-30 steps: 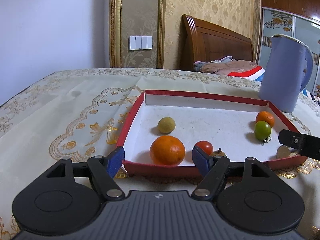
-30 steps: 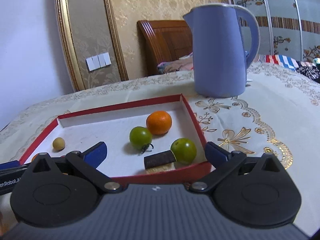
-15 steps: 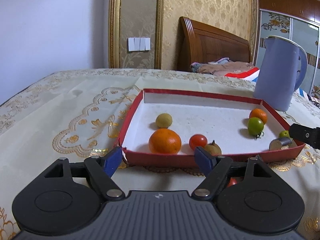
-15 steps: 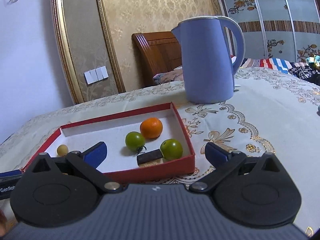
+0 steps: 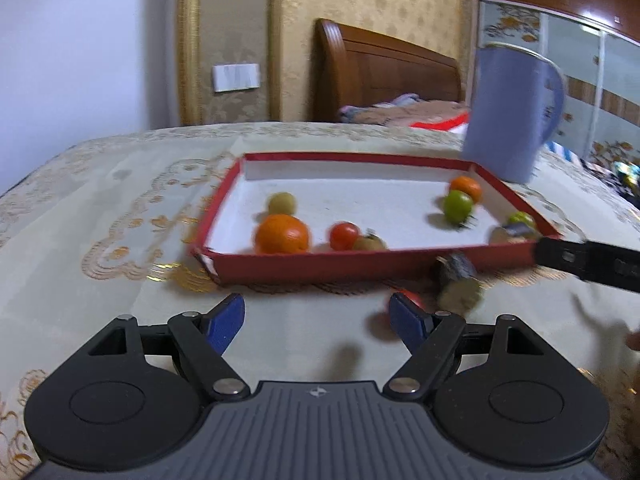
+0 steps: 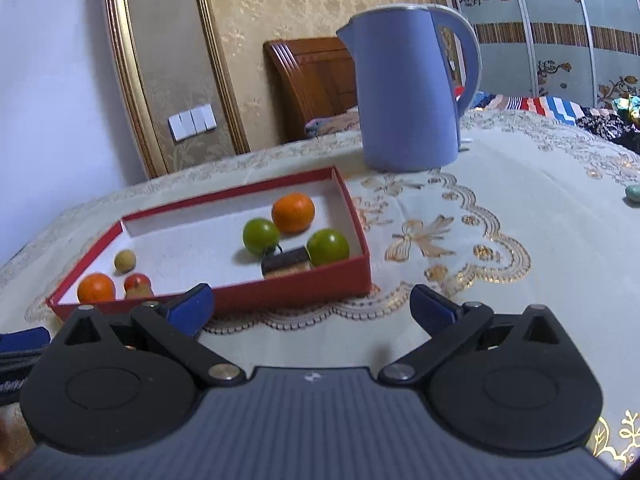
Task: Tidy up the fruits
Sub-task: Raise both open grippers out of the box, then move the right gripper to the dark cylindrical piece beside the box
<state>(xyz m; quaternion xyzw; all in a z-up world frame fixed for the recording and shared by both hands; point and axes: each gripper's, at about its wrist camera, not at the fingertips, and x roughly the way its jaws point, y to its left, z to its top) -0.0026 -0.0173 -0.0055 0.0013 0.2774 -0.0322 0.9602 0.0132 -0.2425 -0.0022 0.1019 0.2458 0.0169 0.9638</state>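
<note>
Both tools, left tool (image 5: 318,318) and right tool (image 6: 312,306), are held wide and unloaded before the fruit-filled red-walled cardboard tray (image 6: 280,286) on the counter (image 6: 500,300).

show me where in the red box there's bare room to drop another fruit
The box is bare mid-floor, between the yellowish fruit and the green tomato, and along its back wall. Crowded: near-left corner by the big orange, right end around the small orange.
</note>
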